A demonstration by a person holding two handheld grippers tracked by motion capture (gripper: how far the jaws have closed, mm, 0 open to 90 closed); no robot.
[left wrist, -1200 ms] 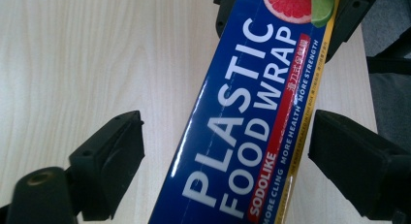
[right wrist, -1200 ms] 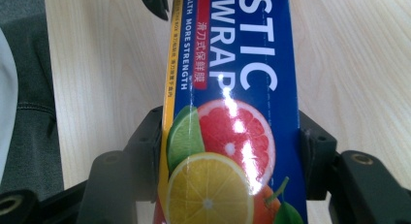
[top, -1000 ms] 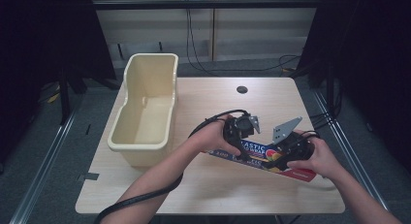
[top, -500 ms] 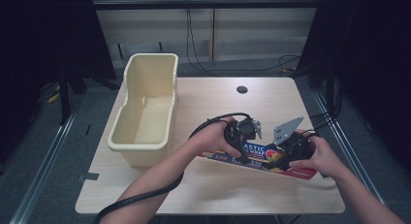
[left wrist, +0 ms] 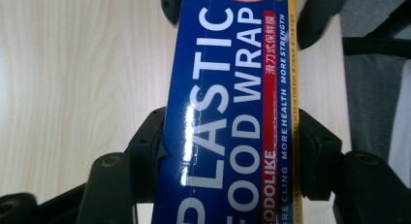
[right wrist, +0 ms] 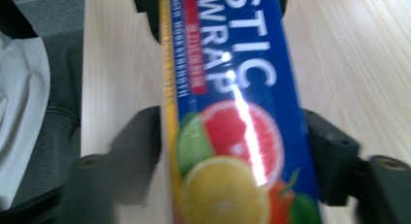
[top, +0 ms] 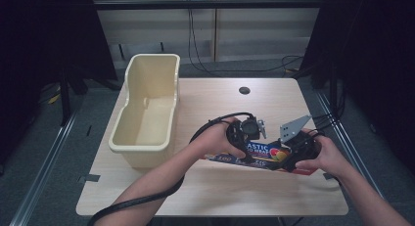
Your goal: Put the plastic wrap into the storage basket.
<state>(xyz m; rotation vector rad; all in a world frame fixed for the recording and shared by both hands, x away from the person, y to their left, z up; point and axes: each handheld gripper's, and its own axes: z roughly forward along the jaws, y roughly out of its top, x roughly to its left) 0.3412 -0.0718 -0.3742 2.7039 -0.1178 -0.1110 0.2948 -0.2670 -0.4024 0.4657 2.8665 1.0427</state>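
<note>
A long blue box of plastic food wrap [top: 259,161] lies flat on the table near its front right. My left gripper [top: 241,146] sits over the box's left part, and its jaws have just been closing. In the left gripper view both black pads [left wrist: 148,141] press on the long sides of the box [left wrist: 228,112], so my left gripper [left wrist: 232,141] is shut on it. My right gripper [top: 295,156] is at the box's right end. Its jaws have just been opening and stand beside the box [right wrist: 232,151] without squeezing it, the picture blurred.
A cream plastic tub [top: 147,147] stands empty at the table's left, its long side running away from me. A small dark hole [top: 244,90] sits in the tabletop [top: 205,196] at the back. Cables trail from both grippers, and dark floor lies past the right edge.
Both hands have stayed nearly in place at the box, and the box has barely shifted on the table.
</note>
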